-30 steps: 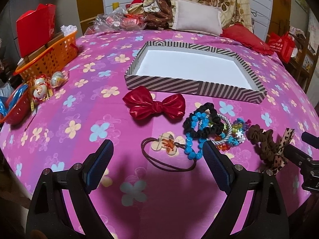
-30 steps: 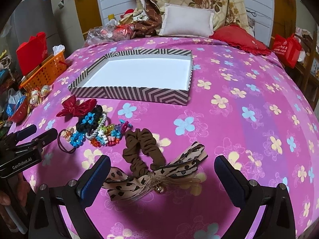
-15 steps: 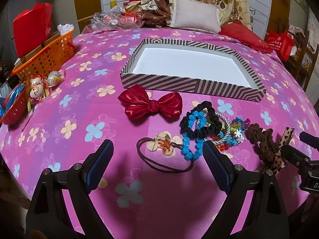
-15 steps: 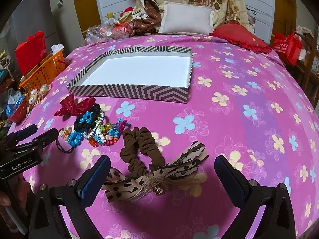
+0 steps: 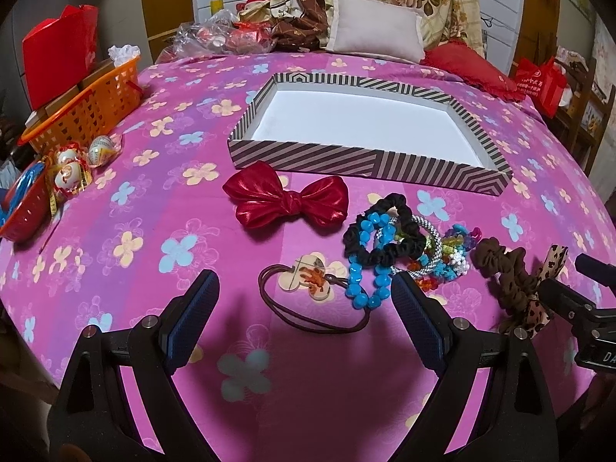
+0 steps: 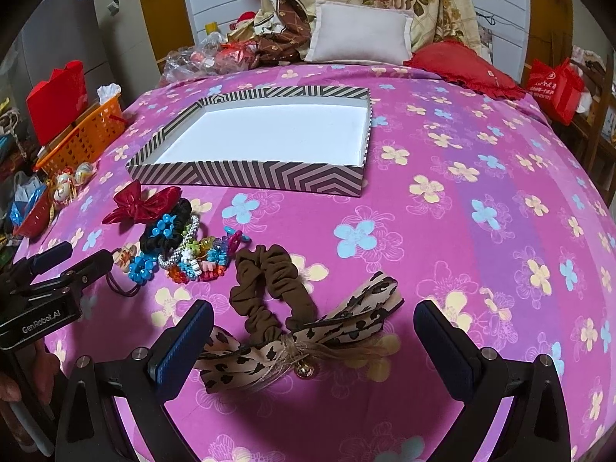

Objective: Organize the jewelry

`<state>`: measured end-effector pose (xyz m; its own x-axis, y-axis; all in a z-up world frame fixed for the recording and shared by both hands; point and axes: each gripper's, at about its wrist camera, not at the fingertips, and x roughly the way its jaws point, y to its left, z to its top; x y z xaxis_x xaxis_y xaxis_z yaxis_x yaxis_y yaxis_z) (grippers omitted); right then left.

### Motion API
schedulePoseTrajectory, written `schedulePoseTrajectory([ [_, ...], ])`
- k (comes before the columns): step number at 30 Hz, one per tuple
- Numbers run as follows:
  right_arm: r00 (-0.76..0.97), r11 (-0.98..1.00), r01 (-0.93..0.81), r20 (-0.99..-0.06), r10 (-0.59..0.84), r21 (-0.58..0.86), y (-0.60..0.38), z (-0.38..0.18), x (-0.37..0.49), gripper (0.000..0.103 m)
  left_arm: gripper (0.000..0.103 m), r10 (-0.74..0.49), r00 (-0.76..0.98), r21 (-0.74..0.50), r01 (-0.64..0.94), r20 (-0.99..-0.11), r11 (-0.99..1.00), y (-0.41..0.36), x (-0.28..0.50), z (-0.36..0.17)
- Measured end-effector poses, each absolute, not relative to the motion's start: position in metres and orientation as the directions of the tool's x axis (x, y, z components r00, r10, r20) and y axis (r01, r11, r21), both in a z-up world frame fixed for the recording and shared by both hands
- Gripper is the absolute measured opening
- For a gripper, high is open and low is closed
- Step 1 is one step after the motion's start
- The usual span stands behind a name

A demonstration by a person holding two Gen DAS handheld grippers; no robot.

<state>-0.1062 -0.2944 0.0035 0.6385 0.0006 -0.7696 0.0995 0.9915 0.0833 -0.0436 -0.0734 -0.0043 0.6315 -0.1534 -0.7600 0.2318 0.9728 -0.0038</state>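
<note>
A striped shallow box [image 5: 365,161] [image 6: 246,183] with a white floor lies empty on the pink flowered bedspread. In front of it lie a red satin bow [image 5: 287,202] [image 6: 144,205], a black scrunchie [image 5: 385,236] tangled with a blue bead bracelet [image 5: 360,285] and coloured beads [image 6: 208,256], a brown hair tie with a wooden charm [image 5: 308,279], and a brown scrunchie with a leopard ribbon [image 6: 292,319] [image 5: 516,288]. My left gripper [image 5: 304,315] is open just before the hair tie. My right gripper [image 6: 313,342] is open around the leopard bow.
An orange basket [image 5: 84,111] with a red bag, wrapped eggs [image 5: 73,161] and a red bowl [image 5: 23,208] crowd the left edge. Pillows [image 6: 362,36], bedding and plastic bags pile at the far end. A red bag [image 6: 554,88] stands at far right.
Both grippers have crept forward and lower toward the jewelry; the items look slightly nearer. Nothing was taken hold of.
</note>
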Motion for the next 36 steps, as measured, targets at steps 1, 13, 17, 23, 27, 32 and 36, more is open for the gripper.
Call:
schedulePoseTrajectory([
  [1,0.638,0.992,0.099,-0.770,-0.001,0.081,-0.2943,0.0035,-0.1062,0.103,0.091,-0.154,0.632,-0.004,0.232,-0.759,0.973,-0.0735,-0.0439,-0.0039],
  [13,0.650,0.986,0.100,-0.759,0.036,0.132,-0.2903,0.0054,-0.1040,0.103,0.091,-0.160,0.630,-0.011,0.234,-0.760,0.972,-0.0748,-0.0459,-0.0023],
  [17,0.653,0.984,0.104,-0.756,0.041,0.143,-0.2913,0.0071,-0.1044,0.103,0.091,-0.165,0.629,-0.022,0.230,-0.759,0.973,-0.0743,-0.0474,-0.0014],
  [23,0.652,0.985,0.105,-0.757,0.038,0.140,-0.2913,0.0080,-0.1050,0.103,0.091,-0.166,0.630,-0.023,0.230,-0.759,0.973,-0.0744,-0.0479,-0.0001],
  [27,0.650,0.986,0.105,-0.759,0.029,0.128,-0.2912,0.0080,-0.1045,0.103,0.091,-0.166,0.629,-0.024,0.228,-0.760,0.973,-0.0743,-0.0480,0.0003],
  [32,0.648,0.986,0.106,-0.761,0.028,0.126,-0.2902,0.0083,-0.1045,0.103,0.091,-0.169,0.625,-0.033,0.223,-0.762,0.974,-0.0741,-0.0482,0.0003],
  [36,0.641,0.989,0.106,-0.768,0.013,0.106,-0.2910,0.0056,-0.1033,0.103,0.091,-0.172,0.627,-0.028,0.233,-0.760,0.972,-0.0744,-0.0485,-0.0002],
])
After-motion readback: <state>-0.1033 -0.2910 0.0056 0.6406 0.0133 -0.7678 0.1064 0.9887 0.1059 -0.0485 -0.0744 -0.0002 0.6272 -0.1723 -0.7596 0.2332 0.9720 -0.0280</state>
